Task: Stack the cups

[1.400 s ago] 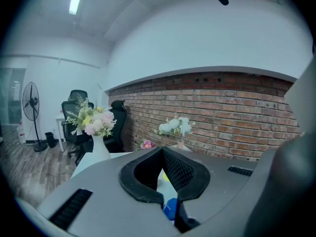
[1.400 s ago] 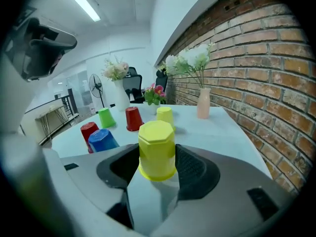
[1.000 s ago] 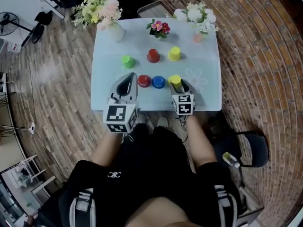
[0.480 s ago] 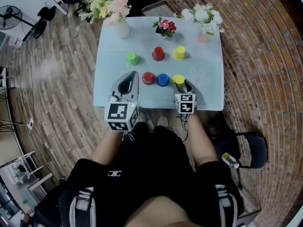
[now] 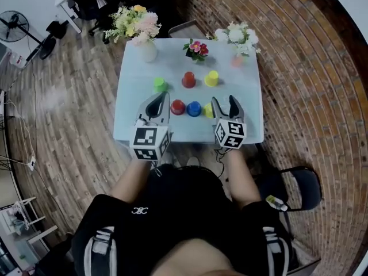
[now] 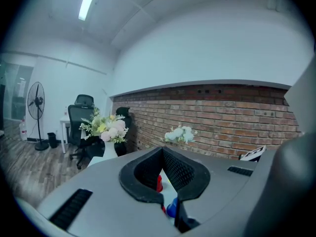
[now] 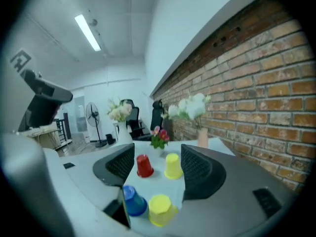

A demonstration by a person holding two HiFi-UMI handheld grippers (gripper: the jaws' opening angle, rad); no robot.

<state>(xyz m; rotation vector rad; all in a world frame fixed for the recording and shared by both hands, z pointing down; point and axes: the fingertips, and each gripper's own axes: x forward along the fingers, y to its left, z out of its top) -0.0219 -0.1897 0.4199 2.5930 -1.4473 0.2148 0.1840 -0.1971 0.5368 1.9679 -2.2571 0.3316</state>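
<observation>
Both right claw (image 5: 223,101) jaws have opened, lifted off yellow cup (image 7: 159,209).

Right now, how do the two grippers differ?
The left gripper has its jaws together; the right gripper has them apart, having just opened further. The right gripper hangs above the near yellow cup; the left gripper is beside the near red cup. Both hold nothing.

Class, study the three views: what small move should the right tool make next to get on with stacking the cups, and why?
Probably lower the right tool over the near yellow cup and close. Its jaws have just been opening and stand apart with nothing gripped. That cup sits upside down just below them, beside the blue cup, and nothing is stacked yet.
</observation>
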